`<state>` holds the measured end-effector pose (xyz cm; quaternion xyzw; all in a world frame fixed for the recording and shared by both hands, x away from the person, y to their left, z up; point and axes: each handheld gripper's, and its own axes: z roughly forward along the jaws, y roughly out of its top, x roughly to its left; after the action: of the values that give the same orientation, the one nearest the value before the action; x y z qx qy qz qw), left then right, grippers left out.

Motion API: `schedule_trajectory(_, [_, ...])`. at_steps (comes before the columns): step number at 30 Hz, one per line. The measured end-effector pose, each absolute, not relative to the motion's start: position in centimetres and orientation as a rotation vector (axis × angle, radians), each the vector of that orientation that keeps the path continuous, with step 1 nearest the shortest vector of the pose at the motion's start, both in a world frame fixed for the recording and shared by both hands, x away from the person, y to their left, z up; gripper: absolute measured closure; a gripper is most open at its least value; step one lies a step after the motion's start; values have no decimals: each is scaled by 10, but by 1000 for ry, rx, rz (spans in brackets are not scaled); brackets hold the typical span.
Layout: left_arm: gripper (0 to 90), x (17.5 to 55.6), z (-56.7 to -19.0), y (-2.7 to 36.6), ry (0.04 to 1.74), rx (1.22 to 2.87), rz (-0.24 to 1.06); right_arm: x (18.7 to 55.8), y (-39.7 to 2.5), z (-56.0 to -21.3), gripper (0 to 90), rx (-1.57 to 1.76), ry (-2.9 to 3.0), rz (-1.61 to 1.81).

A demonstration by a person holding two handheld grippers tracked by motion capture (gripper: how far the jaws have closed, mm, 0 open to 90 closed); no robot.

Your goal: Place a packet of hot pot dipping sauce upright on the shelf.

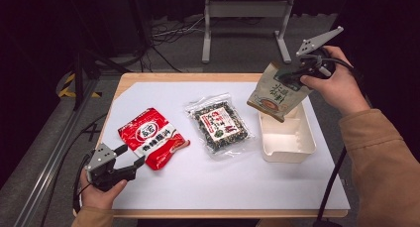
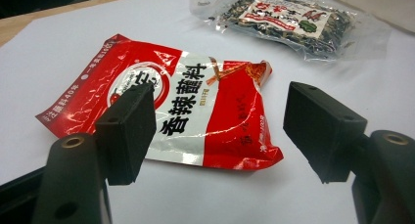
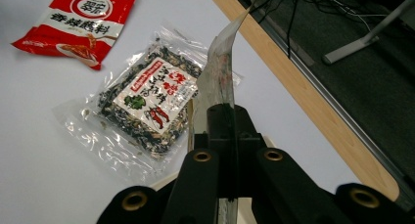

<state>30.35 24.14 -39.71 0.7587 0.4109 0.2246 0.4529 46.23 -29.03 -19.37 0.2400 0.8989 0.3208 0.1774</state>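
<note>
From above, my left gripper (image 1: 132, 158) rests near the front-left edge of the white table sheet (image 1: 218, 182), its jaws spread wide and pointing at the near corner of the red sauce packet (image 1: 151, 138), which lies flat just ahead of them. Right of that packet, apart from it, lies the clear bag of dark dried mix (image 1: 219, 124). Farther right stands the cream tray (image 1: 289, 143). My right gripper (image 1: 293, 76) is raised over the tray's far end, jaws pinched onto the upper part of the tan pouch (image 1: 276, 91), which hangs tilted with its lower edge above the tray.

Along my left gripper (image 2: 220, 131), the two black pads stand far apart with the red sauce packet (image 2: 195, 116) between and beyond them; neither pad appears to touch it. The clear bag of dark dried mix (image 2: 288, 21) lies farther off at upper right, and a corner of the cream tray (image 2: 377, 1) shows beyond it.

Along my right gripper (image 3: 226, 121), the jaws are pressed together on the tan pouch (image 3: 220, 72), seen edge-on and rising from between them. Below lie the clear bag of dark dried mix (image 3: 144, 99) and, farther away, the red sauce packet (image 3: 80, 21), both on the white table sheet (image 3: 39, 150).
</note>
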Motion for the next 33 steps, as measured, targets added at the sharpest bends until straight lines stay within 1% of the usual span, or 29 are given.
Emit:
schedule_trajectory(6, [285,301,-398,243,1025,1877,561,468,-299,-194,899,658,2534,872])
schedule_trajectory(16, [285,290,-401,252,1075,1859,573,485,-316,-198,898,516,2529,853])
schedule_trajectory(33, [285,288,-402,255,1094,1851,577,506,-332,-211,898,491,2482,773])
